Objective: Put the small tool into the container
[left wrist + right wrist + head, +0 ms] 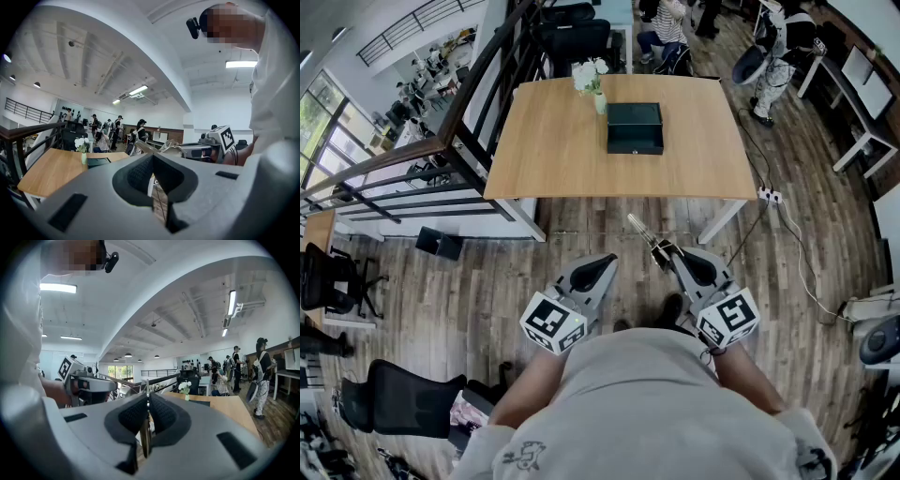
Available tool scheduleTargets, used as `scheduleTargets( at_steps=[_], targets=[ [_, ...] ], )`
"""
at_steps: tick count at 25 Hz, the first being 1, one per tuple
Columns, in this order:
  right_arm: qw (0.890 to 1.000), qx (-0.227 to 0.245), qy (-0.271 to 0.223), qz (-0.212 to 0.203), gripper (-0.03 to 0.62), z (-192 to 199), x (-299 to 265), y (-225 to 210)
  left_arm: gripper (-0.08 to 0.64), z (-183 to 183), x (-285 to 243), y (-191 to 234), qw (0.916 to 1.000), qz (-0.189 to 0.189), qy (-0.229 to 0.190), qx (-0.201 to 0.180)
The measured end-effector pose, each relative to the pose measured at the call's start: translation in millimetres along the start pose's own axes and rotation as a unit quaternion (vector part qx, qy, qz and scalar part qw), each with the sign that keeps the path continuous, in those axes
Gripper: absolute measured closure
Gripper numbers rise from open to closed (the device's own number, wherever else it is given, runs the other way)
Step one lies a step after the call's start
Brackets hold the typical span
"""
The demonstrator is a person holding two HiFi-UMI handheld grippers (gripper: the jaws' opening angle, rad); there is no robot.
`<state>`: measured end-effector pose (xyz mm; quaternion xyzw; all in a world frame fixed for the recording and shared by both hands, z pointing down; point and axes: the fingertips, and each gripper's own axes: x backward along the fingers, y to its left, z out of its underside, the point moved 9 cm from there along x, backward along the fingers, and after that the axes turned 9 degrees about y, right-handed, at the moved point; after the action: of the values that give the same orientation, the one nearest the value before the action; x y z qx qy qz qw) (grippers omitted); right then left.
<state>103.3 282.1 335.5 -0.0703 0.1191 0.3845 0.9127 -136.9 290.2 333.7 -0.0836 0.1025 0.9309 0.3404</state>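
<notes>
A dark rectangular container (635,127) sits on the wooden table (553,150) ahead of me, beside a vase of white flowers (592,81). My right gripper (673,255) is shut on the small tool (642,232), a thin metal piece that sticks out from the jaws up and to the left, over the floor short of the table. In the right gripper view the tool (146,427) runs between the closed pads, with the container (199,402) far off. My left gripper (602,265) hangs beside it, its tips together with nothing in them. In the left gripper view the tool (146,147) juts from the right gripper.
A dark railing (441,141) runs along the table's left side. Black office chairs stand at lower left (394,398) and behind the table (577,37). A power strip (769,195) and cable lie on the floor at the table's right corner. People stand at the back.
</notes>
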Motion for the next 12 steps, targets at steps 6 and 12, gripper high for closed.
scheduleTargets(
  at_steps=[6, 12],
  targets=[
    [1.000, -0.003, -0.005, 0.002, 0.578, 1, -4, -10, 0.555, 0, -9, 5, 1.0000, 0.001, 0.005, 0.002],
    [1.000, -0.013, -0.005, 0.003, 0.578, 4, -5, -26, 0.555, 0, -22, 7, 0.9999, -0.002, 0.012, 0.006]
  ],
)
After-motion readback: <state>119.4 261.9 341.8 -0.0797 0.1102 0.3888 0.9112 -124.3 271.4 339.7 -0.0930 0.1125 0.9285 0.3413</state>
